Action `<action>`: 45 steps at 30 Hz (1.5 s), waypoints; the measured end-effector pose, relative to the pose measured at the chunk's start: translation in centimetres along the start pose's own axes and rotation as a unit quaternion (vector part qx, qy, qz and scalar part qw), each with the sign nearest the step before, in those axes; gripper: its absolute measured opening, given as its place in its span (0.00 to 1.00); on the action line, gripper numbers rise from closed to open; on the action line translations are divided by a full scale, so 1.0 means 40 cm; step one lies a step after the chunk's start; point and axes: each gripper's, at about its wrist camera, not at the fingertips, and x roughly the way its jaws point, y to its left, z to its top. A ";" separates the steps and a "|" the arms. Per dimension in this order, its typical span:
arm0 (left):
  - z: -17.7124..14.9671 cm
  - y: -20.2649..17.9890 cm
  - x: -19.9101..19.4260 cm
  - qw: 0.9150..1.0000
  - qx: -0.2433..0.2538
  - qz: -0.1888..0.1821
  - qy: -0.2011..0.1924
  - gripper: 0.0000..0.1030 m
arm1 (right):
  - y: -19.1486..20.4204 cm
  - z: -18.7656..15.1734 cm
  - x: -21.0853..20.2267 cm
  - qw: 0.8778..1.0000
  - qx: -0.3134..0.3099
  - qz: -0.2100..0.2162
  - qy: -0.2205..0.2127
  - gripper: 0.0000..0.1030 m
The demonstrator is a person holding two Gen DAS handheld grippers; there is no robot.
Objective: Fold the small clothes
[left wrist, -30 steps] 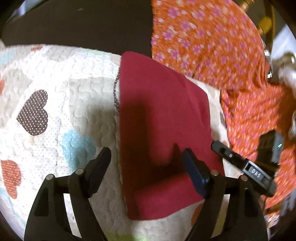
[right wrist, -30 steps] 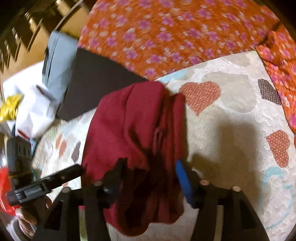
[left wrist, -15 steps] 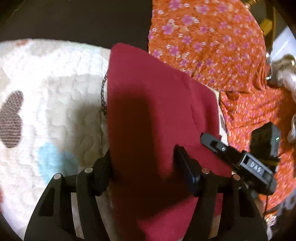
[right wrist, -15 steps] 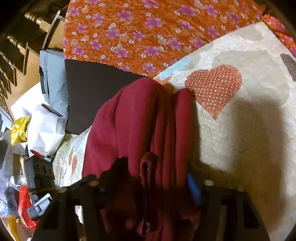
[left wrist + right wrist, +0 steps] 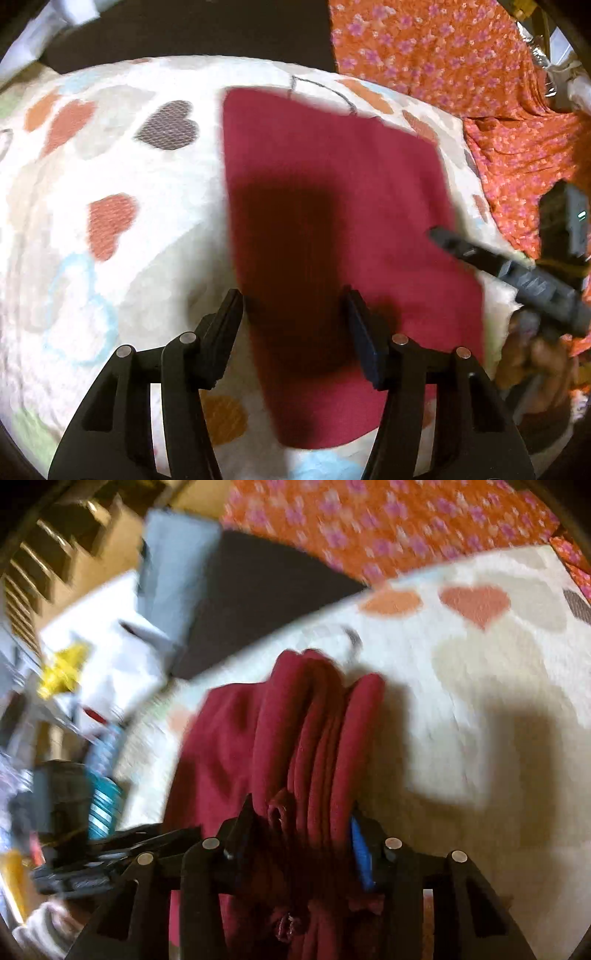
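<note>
A: Left hand-held gripper (image 5: 293, 325) has pulled back, jaws spread, off the garment (image 5: 332, 221).
B: Right hand-held gripper (image 5: 301, 834) pinches its bunched edge; it lies folded on the quilt (image 5: 110, 258). Nearly finished, I'd say.

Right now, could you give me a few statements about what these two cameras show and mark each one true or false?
1. The red cloth lies on a quilt with hearts. True.
2. The left gripper is clamped shut on the cloth. False: its fingers stand apart, one on each side of the cloth's near part, above it.
3. In the right wrist view, bunched layers of the cloth sit between the right gripper's fingers. True.
4. The fabric beyond the quilt is plain blue. False: the fabric is orange with pink flowers.
5. The cloth looks flat in the left wrist view. True.
</note>
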 end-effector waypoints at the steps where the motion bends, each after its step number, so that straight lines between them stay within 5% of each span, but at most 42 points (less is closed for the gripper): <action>1: -0.007 -0.004 -0.021 1.000 0.004 0.008 -0.012 0.55 | -0.003 -0.005 -0.023 1.000 0.008 0.004 -0.011 0.43; 6: -0.040 -0.039 -0.094 0.997 0.012 0.012 -0.074 0.55 | 0.044 0.016 -0.135 0.996 -0.009 0.020 -0.082 0.43; 10: -0.049 -0.059 -0.048 0.998 0.012 0.005 -0.060 0.55 | 0.089 0.065 -0.042 0.999 -0.031 -0.008 -0.042 0.41; 12: -0.058 -0.066 -0.017 0.998 0.029 0.023 -0.050 0.55 | 0.097 0.074 0.013 0.999 -0.042 -0.027 -0.018 0.13; 13: -0.064 -0.066 -0.006 0.998 0.036 0.028 -0.044 0.55 | 0.095 0.075 0.021 0.998 -0.053 -0.042 -0.016 0.08; 21: -0.050 -0.087 0.026 0.997 0.047 0.036 -0.049 0.60 | 0.100 0.074 0.054 0.982 -0.136 -0.130 -0.031 0.07; 27: -0.062 -0.073 0.018 0.998 0.032 0.037 -0.043 0.62 | 0.093 0.073 -0.020 0.991 -0.084 -0.097 -0.042 0.08; 34: -0.071 -0.081 0.017 0.997 0.034 0.047 -0.048 0.62 | 0.203 0.002 -0.091 0.991 -0.123 -0.030 -0.051 0.10; 39: -0.079 -0.082 0.015 0.997 0.035 0.051 -0.049 0.63 | 0.149 -0.043 -0.004 0.984 -0.135 -0.114 -0.028 0.09; 45: -0.070 -0.080 -0.012 0.996 0.030 0.059 -0.061 0.63 | 0.147 -0.050 -0.042 0.990 -0.099 -0.087 -0.039 0.09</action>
